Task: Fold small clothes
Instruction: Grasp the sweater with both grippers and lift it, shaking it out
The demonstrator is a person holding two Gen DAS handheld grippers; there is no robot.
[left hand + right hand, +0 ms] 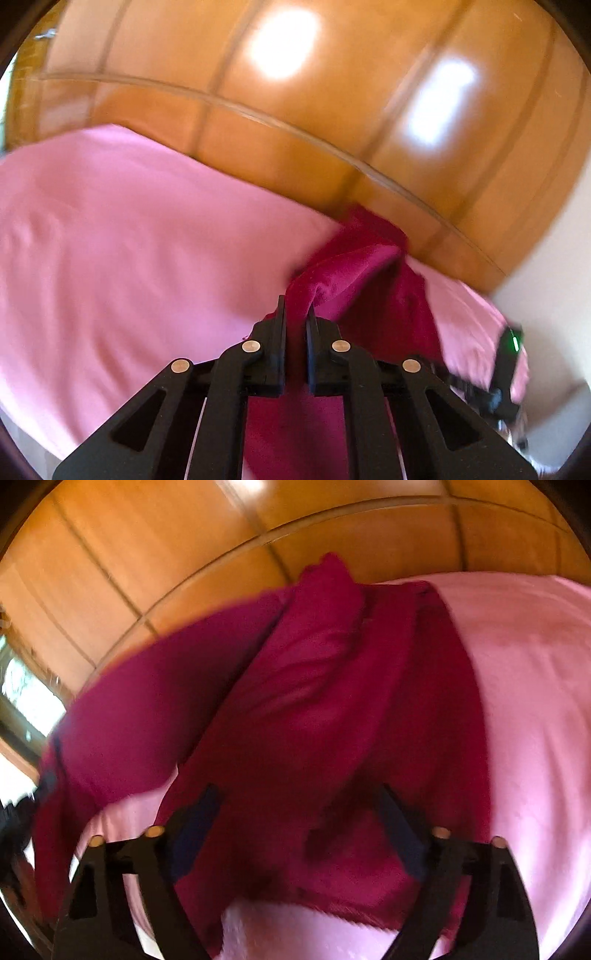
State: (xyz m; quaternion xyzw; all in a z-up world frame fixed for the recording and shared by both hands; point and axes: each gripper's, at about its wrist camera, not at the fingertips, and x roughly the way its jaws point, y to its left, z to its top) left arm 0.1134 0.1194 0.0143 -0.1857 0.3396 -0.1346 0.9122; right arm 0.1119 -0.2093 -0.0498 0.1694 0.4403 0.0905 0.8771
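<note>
A dark magenta garment (347,273) lies on a pink sheet (129,240). My left gripper (295,306) is shut on an edge of the garment and lifts it off the sheet. In the right wrist view the garment (295,709) fills the middle, bunched and folded over the pink sheet (535,701). My right gripper (299,797) is open, its jaws wide apart just above the cloth and holding nothing. Both views are blurred.
A glossy wooden wardrobe wall (295,110) stands right behind the sheet and shows in the right wrist view too (147,554). A dark device with a green light (511,343) is at the right edge. A window (26,698) is at the far left.
</note>
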